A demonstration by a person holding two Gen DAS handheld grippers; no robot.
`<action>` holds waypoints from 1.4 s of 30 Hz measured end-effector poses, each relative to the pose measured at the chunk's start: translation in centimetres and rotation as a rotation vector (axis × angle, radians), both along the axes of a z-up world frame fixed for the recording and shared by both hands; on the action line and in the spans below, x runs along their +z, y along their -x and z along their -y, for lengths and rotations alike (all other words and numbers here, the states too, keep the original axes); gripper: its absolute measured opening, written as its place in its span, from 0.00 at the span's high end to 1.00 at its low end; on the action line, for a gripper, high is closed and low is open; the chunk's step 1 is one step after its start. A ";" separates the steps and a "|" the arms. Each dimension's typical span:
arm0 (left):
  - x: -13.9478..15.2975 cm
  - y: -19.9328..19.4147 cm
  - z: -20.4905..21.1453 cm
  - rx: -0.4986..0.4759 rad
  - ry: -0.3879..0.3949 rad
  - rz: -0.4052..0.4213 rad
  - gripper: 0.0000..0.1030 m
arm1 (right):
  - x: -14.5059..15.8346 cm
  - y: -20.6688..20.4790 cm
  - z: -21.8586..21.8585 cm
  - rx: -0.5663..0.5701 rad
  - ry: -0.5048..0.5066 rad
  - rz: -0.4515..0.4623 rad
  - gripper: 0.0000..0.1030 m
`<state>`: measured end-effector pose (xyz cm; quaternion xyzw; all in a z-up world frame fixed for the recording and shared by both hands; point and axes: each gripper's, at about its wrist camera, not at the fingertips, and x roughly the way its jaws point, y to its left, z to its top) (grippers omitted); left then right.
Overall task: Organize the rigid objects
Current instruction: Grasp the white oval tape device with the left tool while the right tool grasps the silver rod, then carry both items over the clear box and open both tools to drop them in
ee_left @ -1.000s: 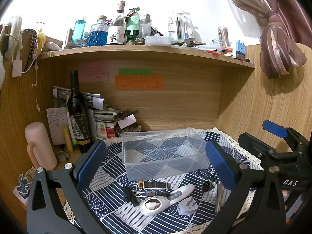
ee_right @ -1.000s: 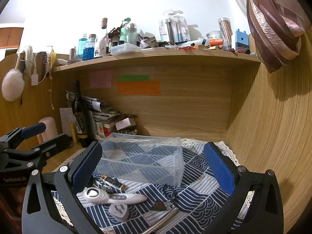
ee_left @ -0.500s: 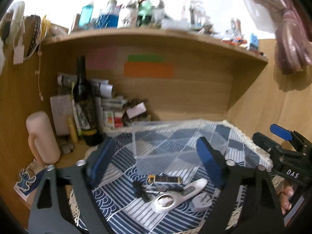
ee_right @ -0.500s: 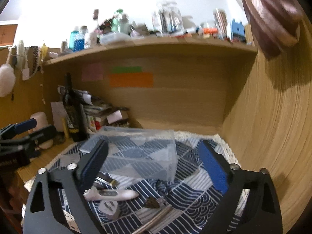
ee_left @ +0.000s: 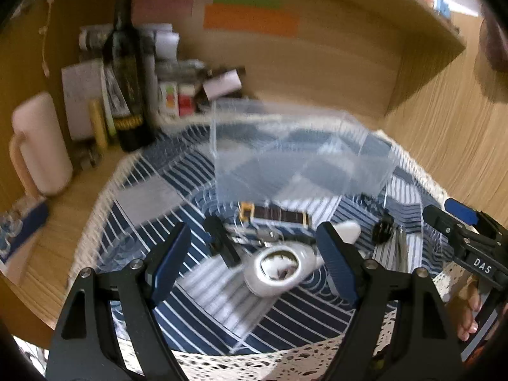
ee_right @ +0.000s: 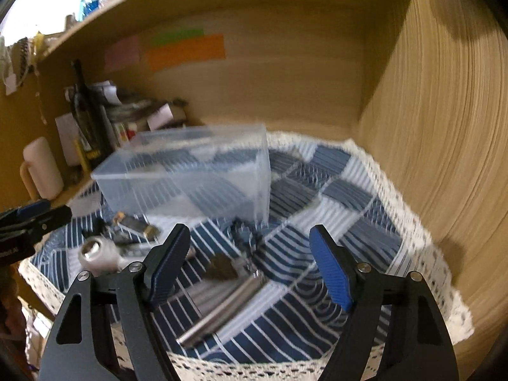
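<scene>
A clear plastic box (ee_left: 295, 149) (ee_right: 193, 174) stands empty on the blue-and-white cloth. In front of it lie a white magnifier (ee_left: 279, 265) (ee_right: 98, 254), a dark gold-ended bar (ee_left: 273, 214) (ee_right: 135, 223), a black clip (ee_left: 222, 244), a small black knob (ee_left: 382, 228) and a metal tube (ee_right: 225, 304) beside a dark stone-like piece (ee_right: 222, 268). My left gripper (ee_left: 254, 263) is open, hovering over the magnifier. My right gripper (ee_right: 250, 266) is open, above the tube and dark piece. Both views are blurred.
A dark wine bottle (ee_left: 127, 73), a pink mug (ee_left: 38, 146) and stacked papers and small boxes (ee_left: 177, 89) crowd the back left. Wooden walls close the back and right (ee_right: 444, 127). The cloth's lace edge (ee_right: 412, 222) marks the desk's right side.
Both grippers have tilted down and moved closer to the items on the cloth. The upper shelf has left the view. Nothing has been picked up.
</scene>
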<state>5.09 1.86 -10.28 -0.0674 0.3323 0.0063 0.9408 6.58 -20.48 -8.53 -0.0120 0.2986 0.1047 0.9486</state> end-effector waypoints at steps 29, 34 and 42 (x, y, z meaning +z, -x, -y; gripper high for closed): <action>-3.5 -1.4 1.8 0.013 0.060 -0.062 0.41 | -5.1 -0.8 -0.6 0.049 0.077 -0.155 0.85; -2.5 -0.9 1.4 0.014 0.064 -0.036 0.41 | -4.2 -0.7 0.0 0.016 0.076 -0.120 0.86; 0.5 -0.4 0.9 0.008 0.056 0.042 0.41 | -1.4 -0.4 0.7 0.002 0.048 -0.025 0.86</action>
